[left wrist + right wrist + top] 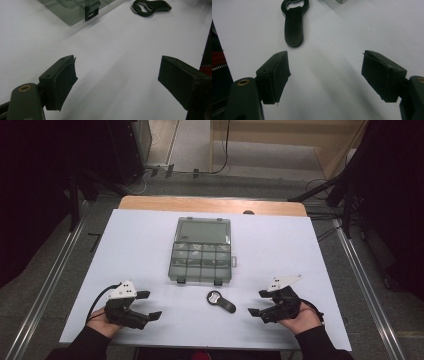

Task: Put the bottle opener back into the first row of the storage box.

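centrally, bottle opener (220, 301) on table (140, 245), between both grippers' spread jaws

Left claw (150, 304), lower left of frame: black body, white three-cornered plate, black cable. Right claw (257, 303), lower right: same build. Black sleeves. Brass-coloured rivets at jaw bases.

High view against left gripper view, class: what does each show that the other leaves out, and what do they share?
The high view alone takes in the right gripper, both hands, the whole white table and the floor with its cables. The left gripper view alone gives a close look along the left gripper, its jaws standing wide apart over bare table. Both share the clear compartment box with its front latch, the black bottle opener and the white table surface.
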Demonstrator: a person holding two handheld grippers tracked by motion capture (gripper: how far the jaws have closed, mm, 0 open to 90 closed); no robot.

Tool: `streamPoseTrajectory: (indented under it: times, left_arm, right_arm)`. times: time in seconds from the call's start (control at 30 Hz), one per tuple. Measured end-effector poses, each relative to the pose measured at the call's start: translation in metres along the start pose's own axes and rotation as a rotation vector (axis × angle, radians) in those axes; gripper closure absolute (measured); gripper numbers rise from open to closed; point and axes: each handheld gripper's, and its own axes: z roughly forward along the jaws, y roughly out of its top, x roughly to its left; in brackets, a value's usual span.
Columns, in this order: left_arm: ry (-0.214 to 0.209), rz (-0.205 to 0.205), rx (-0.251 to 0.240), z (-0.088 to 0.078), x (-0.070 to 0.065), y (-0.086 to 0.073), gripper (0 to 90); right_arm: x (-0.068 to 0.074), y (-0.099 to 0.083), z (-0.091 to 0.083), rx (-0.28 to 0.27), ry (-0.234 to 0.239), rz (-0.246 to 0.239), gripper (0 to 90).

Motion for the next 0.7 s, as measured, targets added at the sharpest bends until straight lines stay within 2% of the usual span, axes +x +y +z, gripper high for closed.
streamPoseTrajectory:
  times: [0.07, 0.2, 0.37, 0.47, 0.7]
  left_arm:
    - [-0.001, 0.009, 0.003, -0.0002, 0.0002, -0.0002, 14.3]
    - [0.001, -0.003, 0.000, -0.0007, 0.0005, 0.0005, 14.3]
    - [0.003, -0.004, 0.001, -0.0007, 0.0006, 0.0005, 14.3]
    - [0.001, -0.002, 0.002, -0.0005, 0.0003, 0.0006, 14.4]
    - [0.000, -0.003, 0.000, -0.0012, 0.0005, 0.0001, 14.4]
  right_arm:
    - [-0.0004, -0.0005, -0.0001, 0.003, 0.002, 0.004, 23.4]
    - [-0.0008, -0.0011, -0.0006, 0.001, 0.000, 0.002, 21.6]
    - [-0.0017, -0.0021, -0.0014, -0.016, 0.010, 0.008, 21.5]
    - [-0.0020, -0.0026, -0.0026, -0.046, 0.016, 0.016, 21.3]
    - [-0.0029, -0.0030, -0.0005, -0.025, 0.015, 0.011, 20.0]
